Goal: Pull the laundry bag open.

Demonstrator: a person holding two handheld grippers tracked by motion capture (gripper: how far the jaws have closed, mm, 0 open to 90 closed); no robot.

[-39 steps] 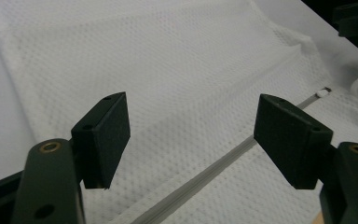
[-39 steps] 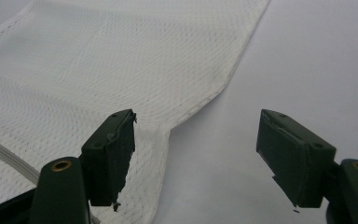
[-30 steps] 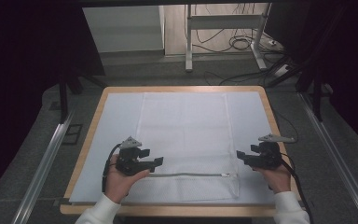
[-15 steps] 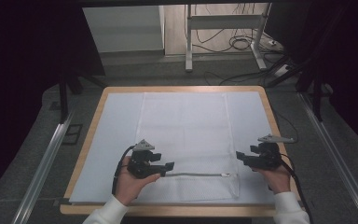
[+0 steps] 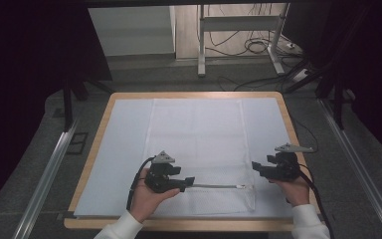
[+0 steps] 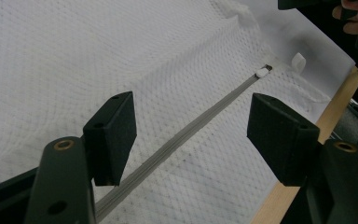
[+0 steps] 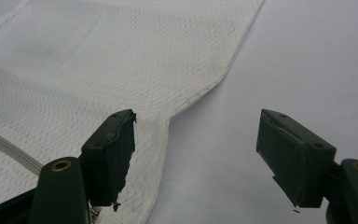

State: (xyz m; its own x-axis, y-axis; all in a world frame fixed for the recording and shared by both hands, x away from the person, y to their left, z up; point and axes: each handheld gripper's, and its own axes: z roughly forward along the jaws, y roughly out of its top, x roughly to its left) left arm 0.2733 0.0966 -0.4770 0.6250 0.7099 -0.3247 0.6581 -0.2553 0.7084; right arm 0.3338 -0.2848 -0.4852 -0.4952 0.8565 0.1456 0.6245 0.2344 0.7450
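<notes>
A white mesh bag (image 5: 199,149) lies flat; no writing is readable. At its six o'clock edge, the left gripper (image 5: 189,182) is spread over the zipper (image 6: 186,135). The right gripper (image 5: 256,168), spread, hovers at four o'clock.

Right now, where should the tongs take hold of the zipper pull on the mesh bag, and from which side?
Probably at the small white pull, at the zipper's right end near the bag's right edge. It lies flat, so come from above, one jaw on each side of the zipper line. The right tongs are open beside that edge and nearest; the left tongs are open at the other end.
</notes>
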